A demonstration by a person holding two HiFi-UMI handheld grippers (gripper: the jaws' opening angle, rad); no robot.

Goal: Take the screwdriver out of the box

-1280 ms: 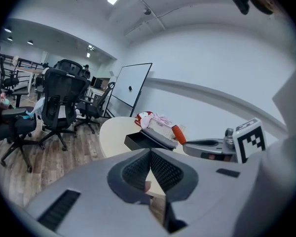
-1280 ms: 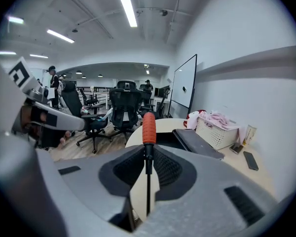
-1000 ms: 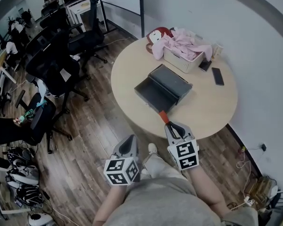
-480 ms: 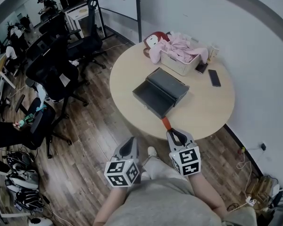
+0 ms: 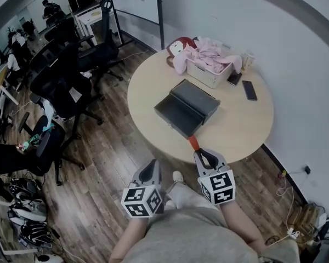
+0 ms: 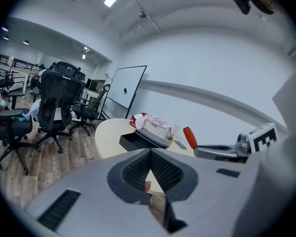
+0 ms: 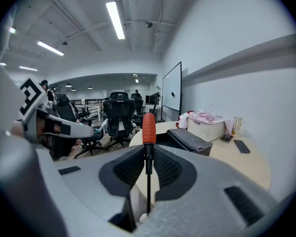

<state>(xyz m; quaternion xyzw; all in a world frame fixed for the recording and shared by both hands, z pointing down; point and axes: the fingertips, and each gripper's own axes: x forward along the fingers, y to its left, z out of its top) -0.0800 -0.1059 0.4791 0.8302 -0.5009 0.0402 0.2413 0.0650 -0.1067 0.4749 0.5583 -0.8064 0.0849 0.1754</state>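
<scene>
The open dark grey box [image 5: 185, 112] lies in the middle of the round table [image 5: 247, 126]; in the right gripper view the box [image 7: 190, 141] is ahead on the right. My right gripper [image 5: 200, 154] hangs just off the table's near edge, shut on the screwdriver's thin shaft. Its orange handle [image 5: 193, 143] sticks out ahead of the jaws towards the box, and stands up past the pads as the orange handle [image 7: 148, 127] in the right gripper view. My left gripper [image 5: 149, 165] is beside it over the floor, shut with nothing in it.
A white basket [image 5: 208, 73] with pink cloth and a doll stands at the table's far side, with a phone [image 5: 249, 90] on the right. Black office chairs [image 5: 66, 78] crowd the wooden floor to the left. A wall runs close behind the table.
Hardly anything: both grippers keep their places by the table's near edge, and the right one still holds the screwdriver. The head view has shifted slightly.
</scene>
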